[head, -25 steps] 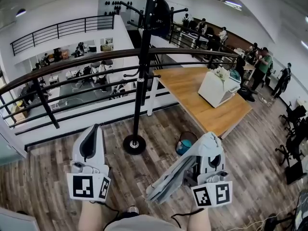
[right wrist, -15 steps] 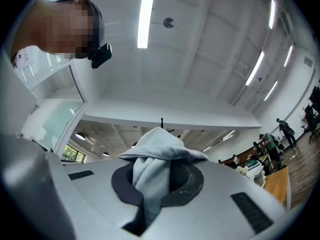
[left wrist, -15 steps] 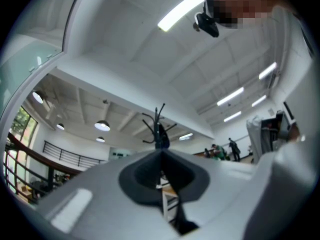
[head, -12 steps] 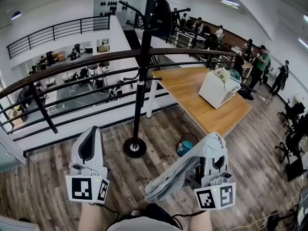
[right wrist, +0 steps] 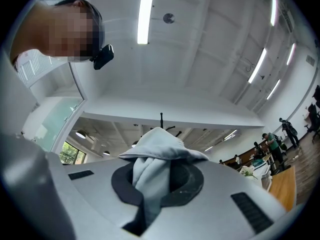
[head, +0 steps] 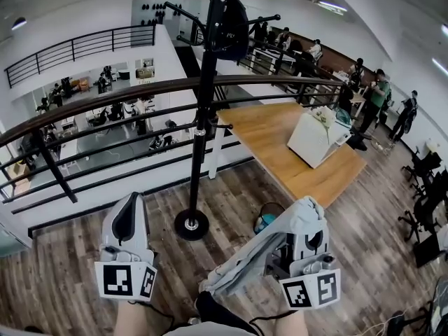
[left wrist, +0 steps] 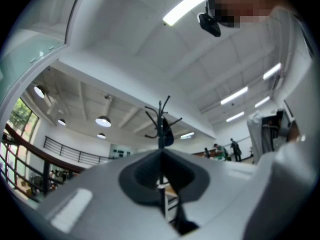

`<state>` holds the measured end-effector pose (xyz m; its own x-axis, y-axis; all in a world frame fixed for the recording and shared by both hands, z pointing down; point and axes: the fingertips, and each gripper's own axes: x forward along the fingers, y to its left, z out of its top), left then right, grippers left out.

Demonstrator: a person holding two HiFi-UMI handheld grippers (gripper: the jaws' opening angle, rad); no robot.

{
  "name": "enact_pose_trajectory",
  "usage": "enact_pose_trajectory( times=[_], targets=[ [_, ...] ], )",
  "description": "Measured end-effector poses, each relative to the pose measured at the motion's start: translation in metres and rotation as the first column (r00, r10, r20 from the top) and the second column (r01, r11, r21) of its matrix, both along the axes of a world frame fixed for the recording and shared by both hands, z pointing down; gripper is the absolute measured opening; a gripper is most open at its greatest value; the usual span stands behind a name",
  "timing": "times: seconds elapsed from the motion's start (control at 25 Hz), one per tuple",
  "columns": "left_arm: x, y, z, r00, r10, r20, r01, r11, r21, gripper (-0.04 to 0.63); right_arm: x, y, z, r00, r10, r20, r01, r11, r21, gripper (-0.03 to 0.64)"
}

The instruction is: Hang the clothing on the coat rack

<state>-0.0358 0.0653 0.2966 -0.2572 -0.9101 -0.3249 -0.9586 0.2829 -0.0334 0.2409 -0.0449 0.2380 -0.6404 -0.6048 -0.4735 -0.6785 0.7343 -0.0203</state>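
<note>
Since a second ago, drawn closer to the coat rack [head: 201, 117] — round base lower in frame, just ahead of both grippers.

Head view: open wood-plank floor [head: 63, 271] between grippers and rack. Black railing [head: 105, 96] right behind the pole, edging a drop to a lower office level. To the right, a wooden table [head: 273, 128] with a white box [head: 315, 135] on it and a teal bucket [head: 267, 217] at its foot. Dark item [head: 232, 26] hung on an upper hook. Black-and-white square markers on both cubes.

Left gripper view: left gripper [head: 131, 203] pressed shut, holding nothing, aimed at the rack.

Right gripper view: right gripper [head: 308, 207] clamped on the light grey garment [head: 248, 257], bunched between the pads — in the head view trailing back toward the person, well short of the rack. Hook tips just above the fold.
</note>
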Motion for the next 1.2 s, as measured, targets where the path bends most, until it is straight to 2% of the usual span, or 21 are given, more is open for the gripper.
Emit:
enact_pose_trajectory(
  times=[0.2,0.44,1.0,1.2],
  targets=[
    [-0.018,-0.048,-0.001,1.0,0.0,0.017,0.0,1.0,0.012,0.009,-0.019,-0.044,0.0,1.0,-0.012,0.018,0.011,1.0,0.02,0.006],
    [-0.029,-0.091,-0.043,1.0,0.006,0.025,-0.007,1.0,0.029,0.009,-0.032,-0.08,-0.042,0.999,-0.028,0.036,0.026,0.999,0.045,0.006],
    [-0.058,-0.191,-0.043,0.999,-0.019,0.049,0.016,0.998,0.066,0.009,-0.073,-0.177,-0.04,0.995,-0.099,0.028,0.096,0.992,0.082,0.006],
    [-0.072,-0.221,-0.036,0.999,-0.031,0.04,0.029,0.999,0.046,0.009,-0.092,-0.211,-0.037,0.993,-0.12,0.014,0.119,0.991,0.065,0.006]
  ],
)
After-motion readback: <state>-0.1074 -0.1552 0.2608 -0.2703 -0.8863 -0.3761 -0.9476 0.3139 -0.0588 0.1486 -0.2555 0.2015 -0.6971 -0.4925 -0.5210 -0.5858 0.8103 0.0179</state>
